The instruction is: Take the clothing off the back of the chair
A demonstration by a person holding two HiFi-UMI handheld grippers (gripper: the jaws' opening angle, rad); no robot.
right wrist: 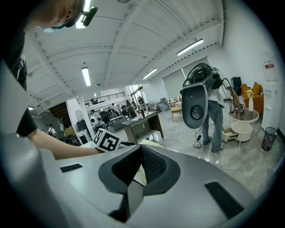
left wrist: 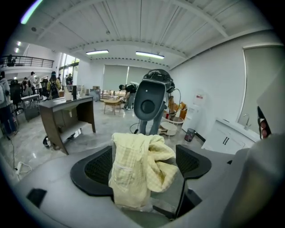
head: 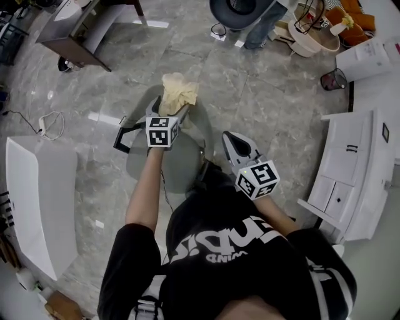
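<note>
A pale yellow garment (head: 178, 91) hangs bunched from my left gripper (head: 172, 111), above the grey chair (head: 164, 167) and the marble floor. In the left gripper view the yellow garment (left wrist: 138, 167) fills the gap between the black pads (left wrist: 95, 169) and droops over them; my left gripper (left wrist: 144, 167) is shut on it. My right gripper (head: 230, 139) hovers to the right of the chair, apart from the cloth. In its own view the right gripper (right wrist: 140, 162) is shut with nothing held, and a strip of yellow shows past its jaws.
A dark desk (head: 70, 36) stands far left and a white cabinet (head: 350, 181) on the right. A white bench (head: 37, 200) lies at left, with a cable (head: 51, 124) on the floor. A person stands by a grey round-backed stand (head: 240, 11); a bin (head: 333, 79) is nearby.
</note>
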